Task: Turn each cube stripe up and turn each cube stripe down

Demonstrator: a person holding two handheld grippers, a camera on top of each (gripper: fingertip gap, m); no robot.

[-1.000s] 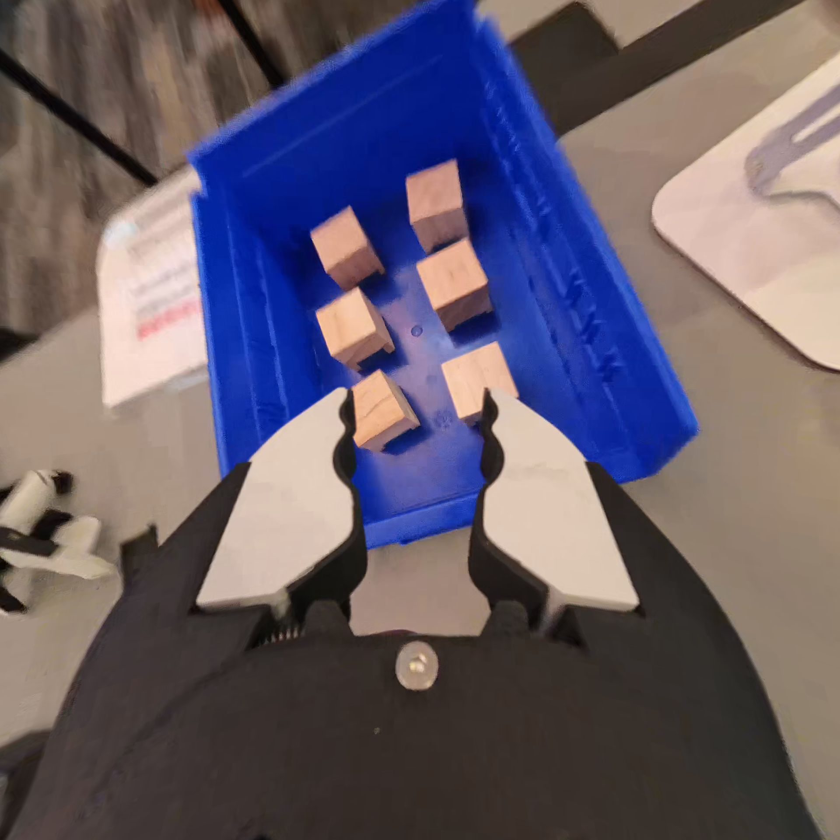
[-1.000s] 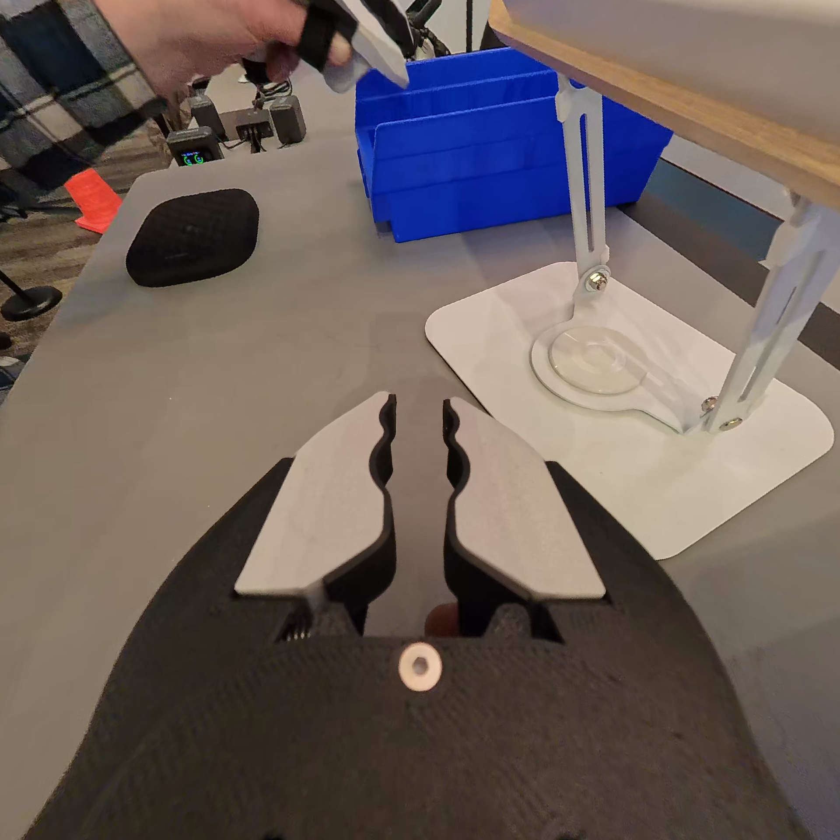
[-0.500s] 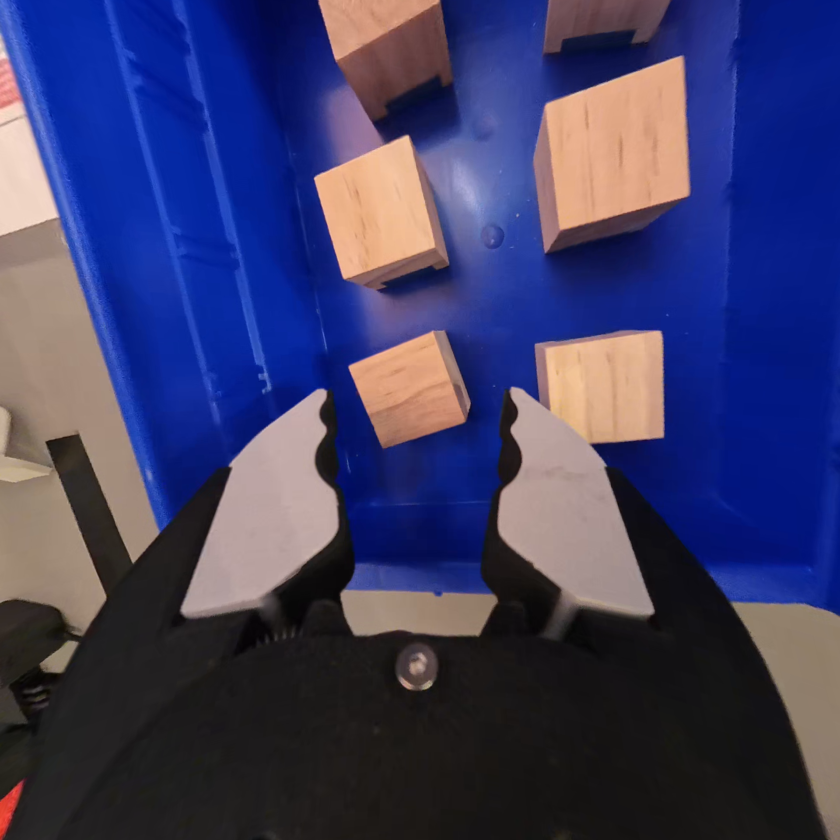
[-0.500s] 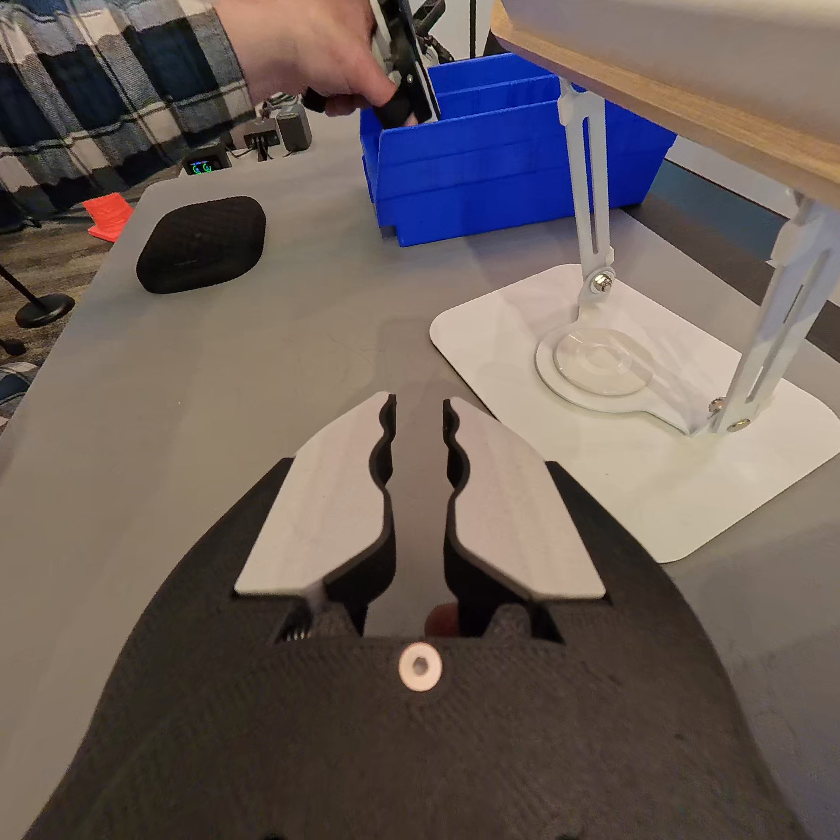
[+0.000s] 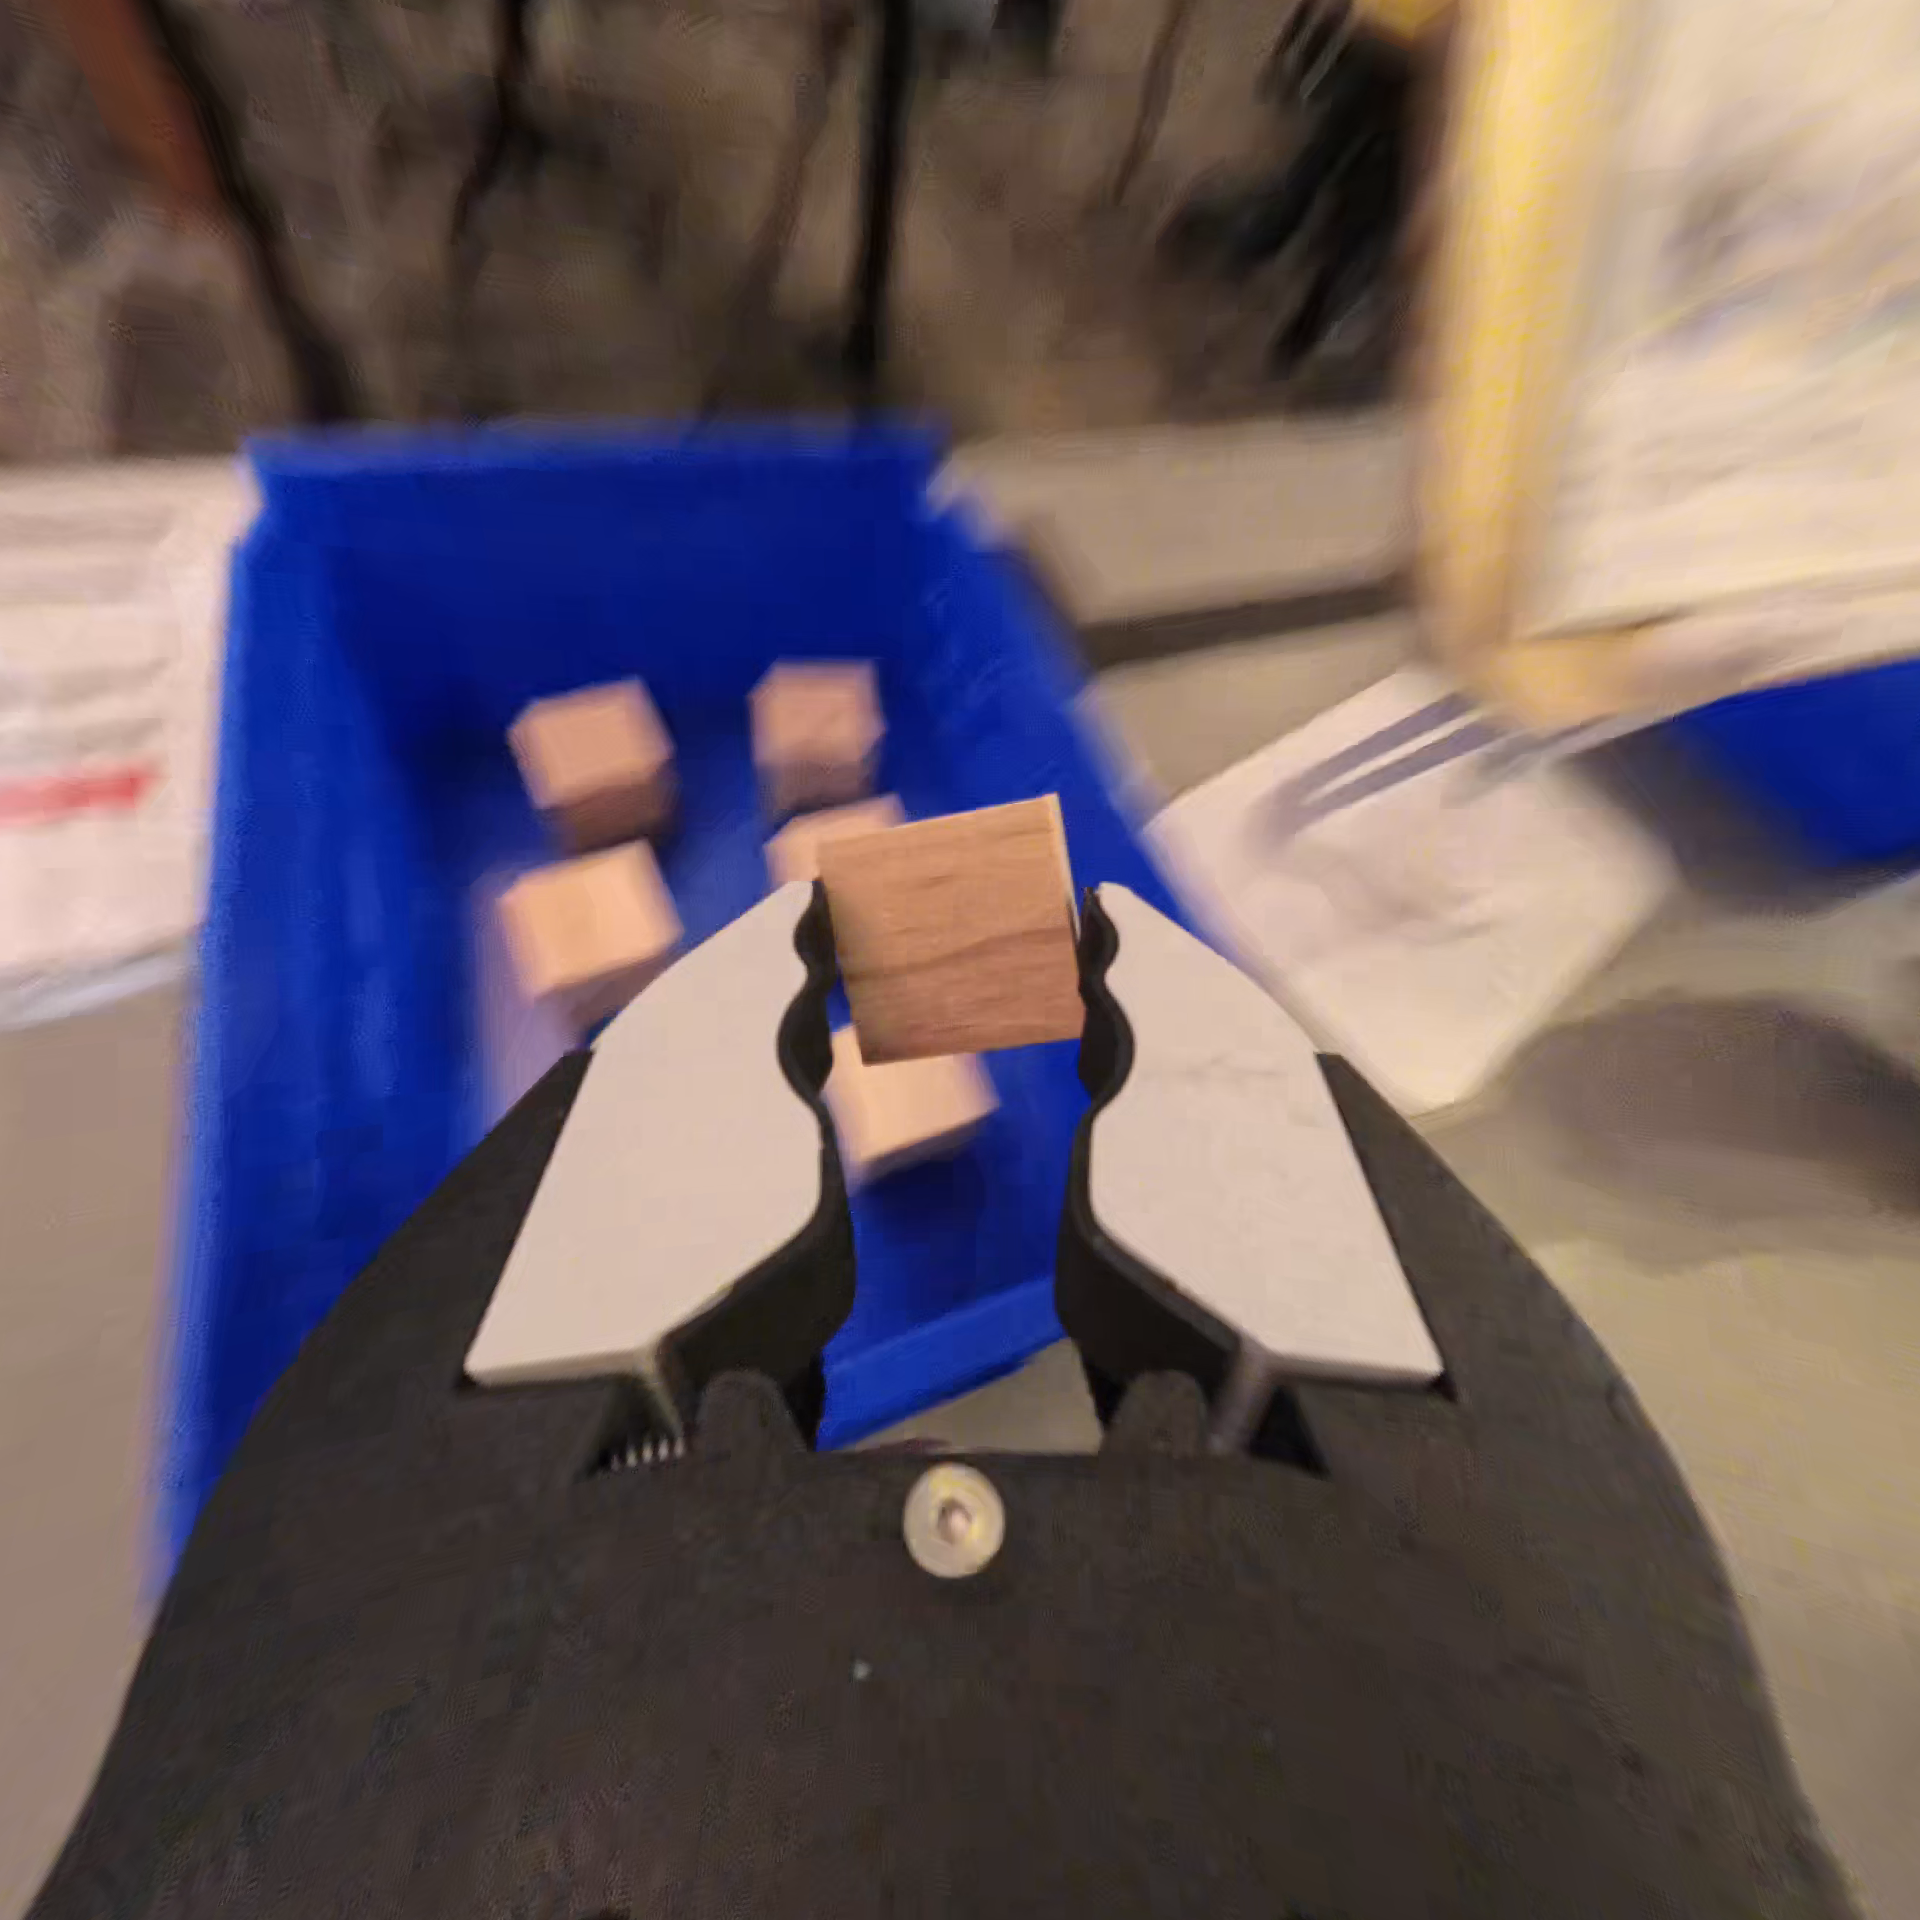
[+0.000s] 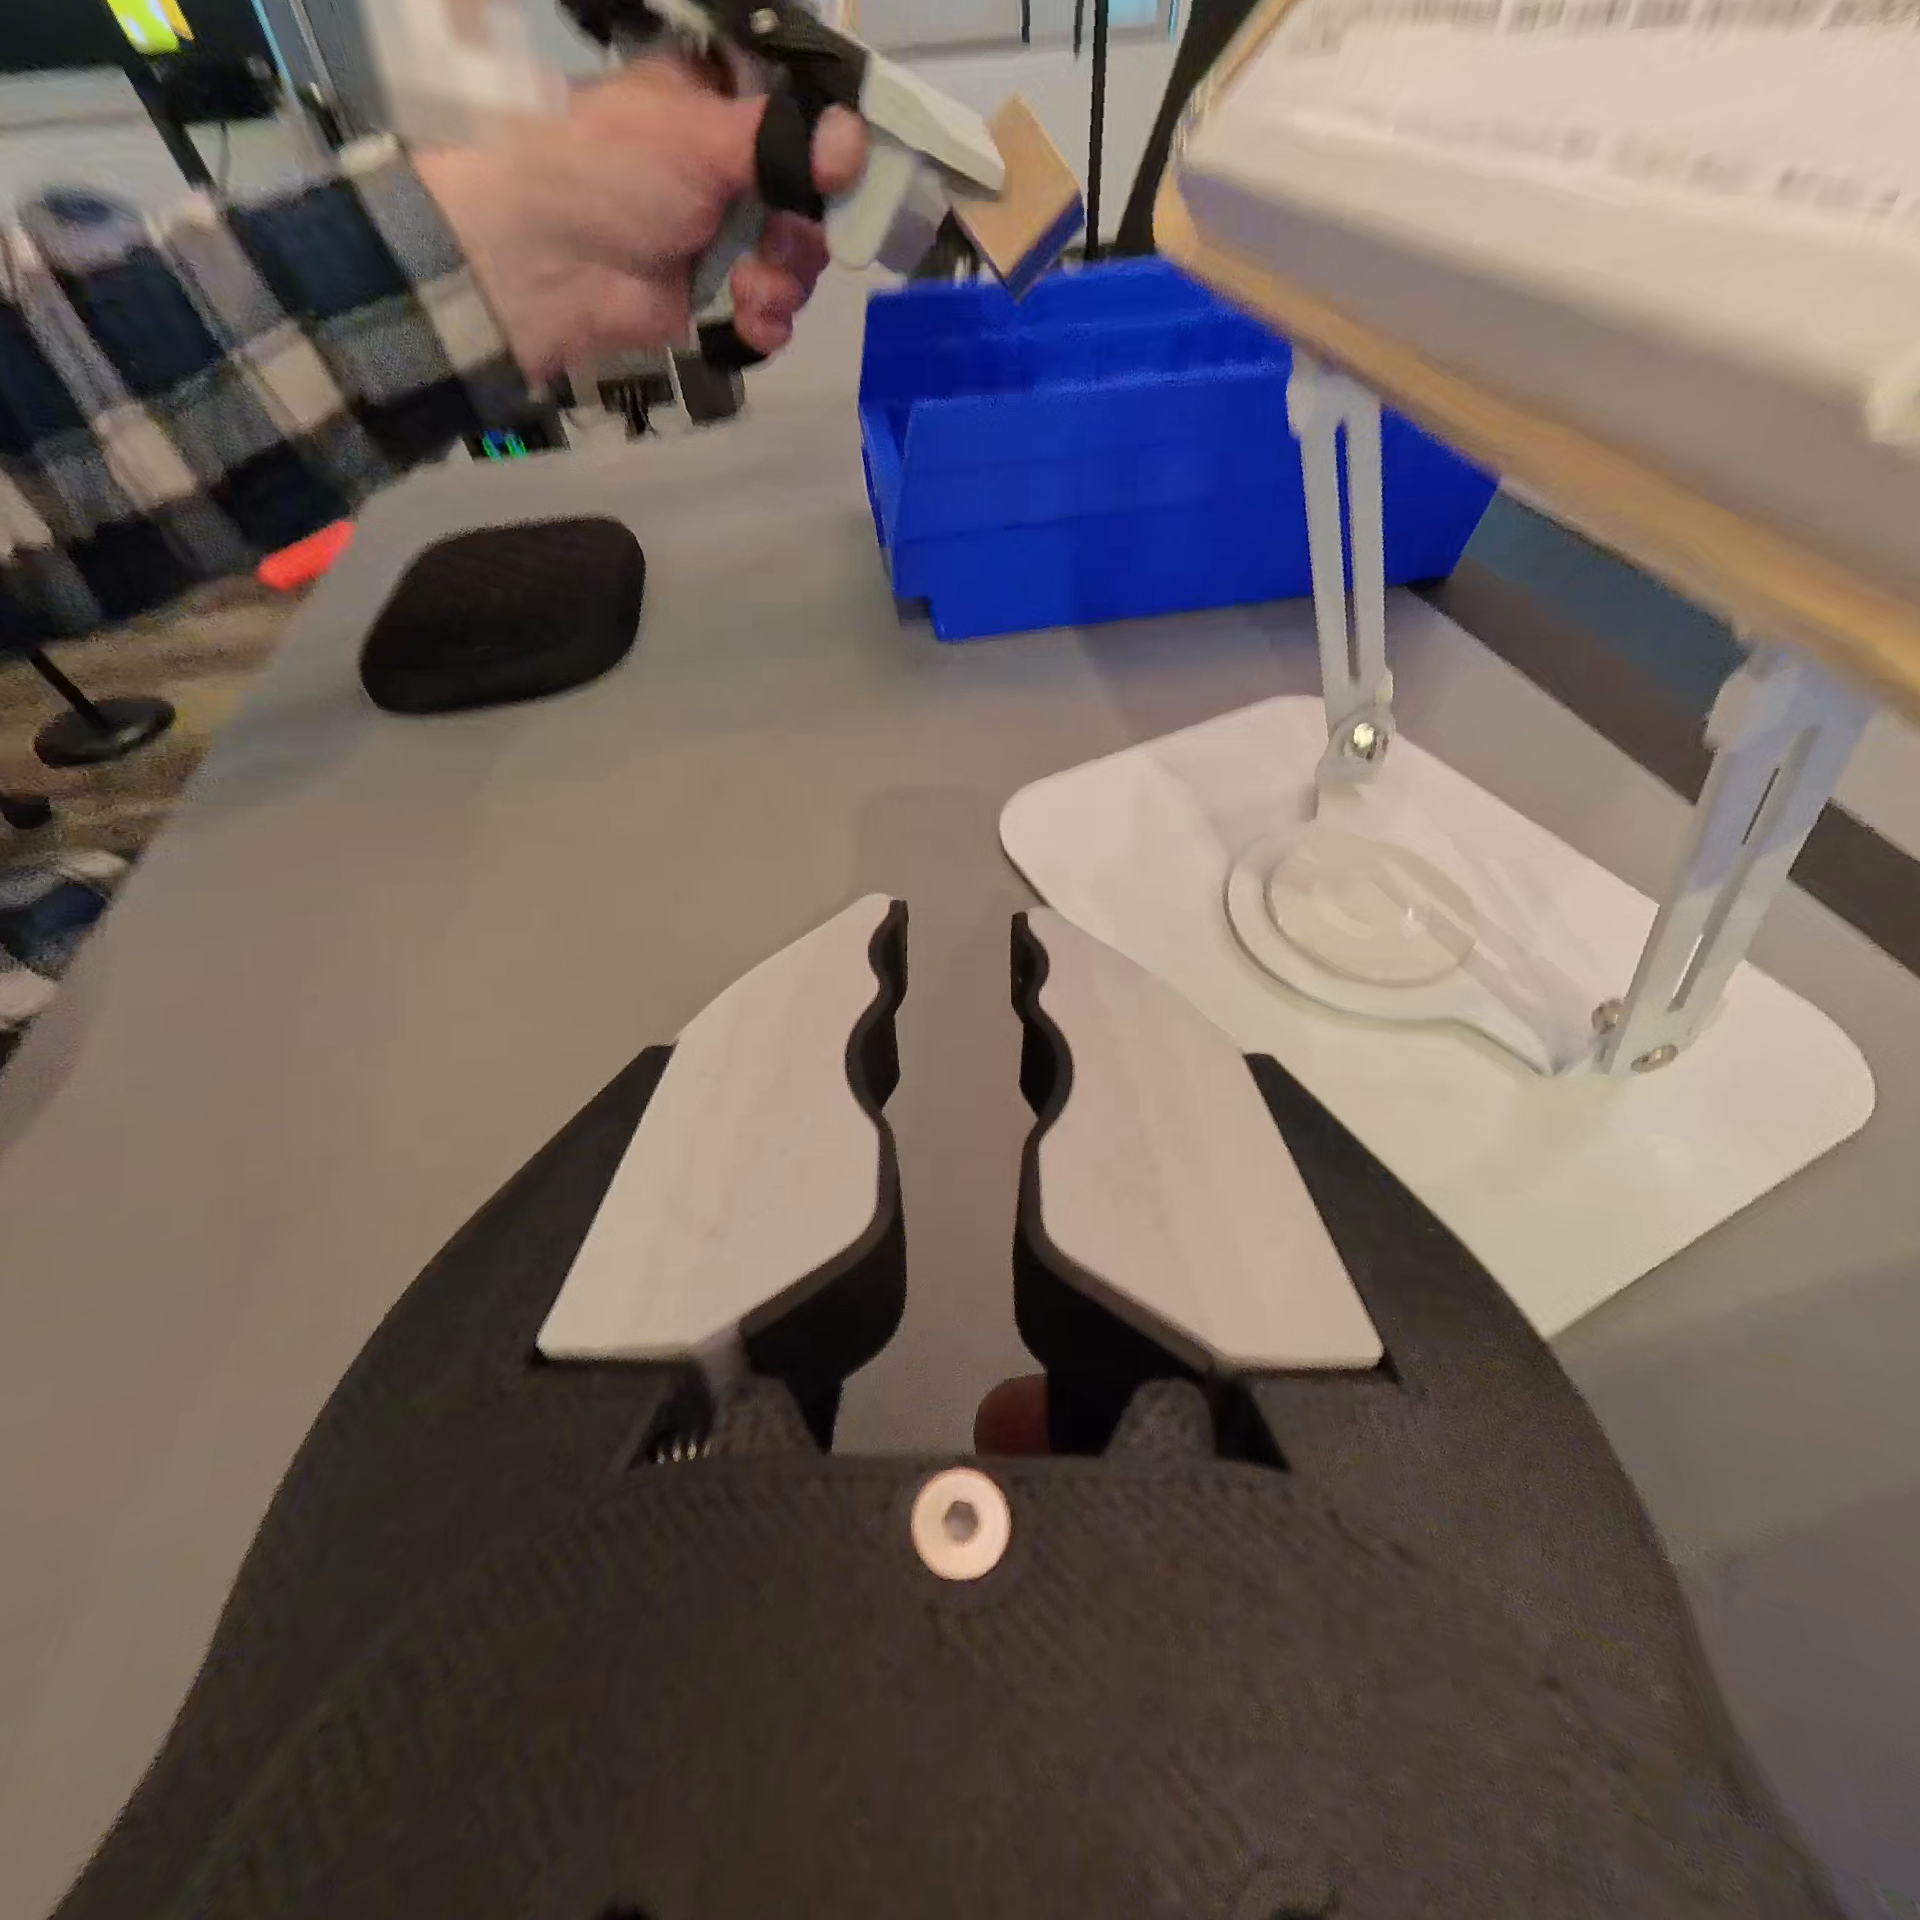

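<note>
My left gripper (image 5: 951, 914) is shut on a wooden cube (image 5: 951, 930) and holds it tilted above the blue bin (image 5: 312, 831). Both pads press on its sides. Several more wooden cubes (image 5: 587, 764) lie on the bin's floor, blurred. In the right wrist view the left gripper (image 6: 935, 156), held in a person's hand, lifts the cube (image 6: 1029, 208) over the bin (image 6: 1091, 488); a blue stripe shows on the cube's lower face. My right gripper (image 6: 958, 925) hovers over the grey table (image 6: 520, 935), jaws a little apart, with nothing between them.
A white stand base (image 6: 1455, 987) with angled legs carries a board (image 6: 1558, 260) at the right. A black oval pad (image 6: 504, 613) lies at the left of the table. White sheets (image 5: 83, 727) lie left of the bin.
My left gripper closed on the near-left cube in the bin and lifted it up out of the bin, tilting back. My right gripper stayed still with the same gap.
</note>
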